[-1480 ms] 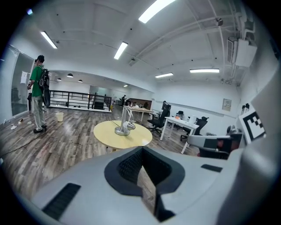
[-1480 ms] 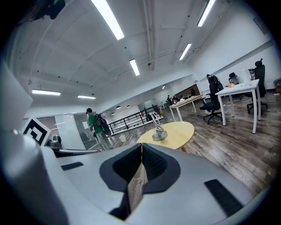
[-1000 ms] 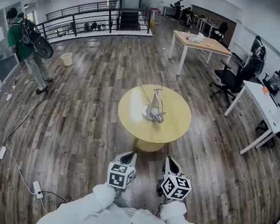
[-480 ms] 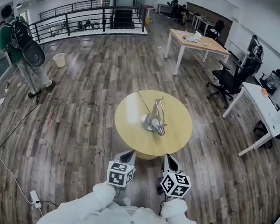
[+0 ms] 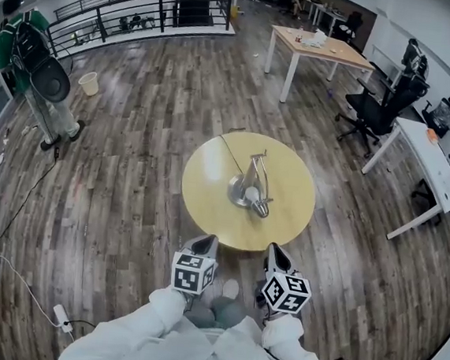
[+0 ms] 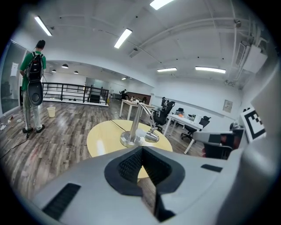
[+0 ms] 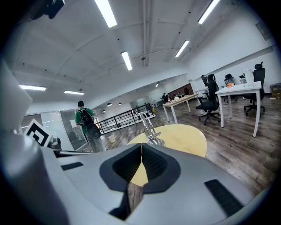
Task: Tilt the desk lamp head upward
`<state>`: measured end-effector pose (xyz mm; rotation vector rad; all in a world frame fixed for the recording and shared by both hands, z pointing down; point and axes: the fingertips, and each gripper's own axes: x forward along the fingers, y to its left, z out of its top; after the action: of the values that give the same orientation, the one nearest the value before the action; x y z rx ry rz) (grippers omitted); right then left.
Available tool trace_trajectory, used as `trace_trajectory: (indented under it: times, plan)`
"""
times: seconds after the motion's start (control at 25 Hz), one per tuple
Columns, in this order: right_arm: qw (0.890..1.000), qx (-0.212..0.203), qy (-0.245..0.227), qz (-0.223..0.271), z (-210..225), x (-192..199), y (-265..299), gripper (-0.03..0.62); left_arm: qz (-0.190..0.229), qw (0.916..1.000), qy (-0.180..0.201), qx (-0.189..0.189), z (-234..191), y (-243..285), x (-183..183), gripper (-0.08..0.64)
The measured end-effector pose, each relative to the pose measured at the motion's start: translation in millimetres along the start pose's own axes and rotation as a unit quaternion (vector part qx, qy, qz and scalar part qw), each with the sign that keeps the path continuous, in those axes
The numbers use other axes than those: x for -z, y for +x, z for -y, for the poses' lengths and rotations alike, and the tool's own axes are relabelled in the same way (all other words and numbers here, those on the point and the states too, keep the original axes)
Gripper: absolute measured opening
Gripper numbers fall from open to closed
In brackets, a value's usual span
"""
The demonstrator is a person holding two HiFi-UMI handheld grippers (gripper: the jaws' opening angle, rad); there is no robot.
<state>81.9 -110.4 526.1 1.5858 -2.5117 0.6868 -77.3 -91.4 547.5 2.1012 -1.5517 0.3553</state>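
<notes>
The desk lamp [image 5: 250, 187] is placed mid round table [image 5: 211, 162], at 12 o'clock from the left gripper [image 5: 206, 244] and right gripper [image 5: 275, 254]. Both are pressed together and empty. If its low head [image 5: 260, 209] is pushed with the base not held, the lamp may be tipped.

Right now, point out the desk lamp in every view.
Head view: desk lamp at centre, on the round yellow table.
Left gripper view: near centre, just above the shut left tool.
Right gripper view: near centre, small, above the shut right tool.
Shared landmark: the round yellow table.
</notes>
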Motion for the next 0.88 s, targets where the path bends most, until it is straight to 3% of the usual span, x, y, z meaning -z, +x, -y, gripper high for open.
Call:
trace_trajectory:
  times: [0.4, 0.88]
  plan:
    - [1.000, 0.004, 0.007, 0.011, 32, -32, 70, 0.014, -0.017, 0.9998, 0.003, -0.007, -25, 63, -23, 0.002]
    - [0.999, 0.001, 0.018, 0.038, 86, -103, 175, 0.014, -0.024, 0.9993, 0.011, -0.026, -56, 163, -94, 0.002]
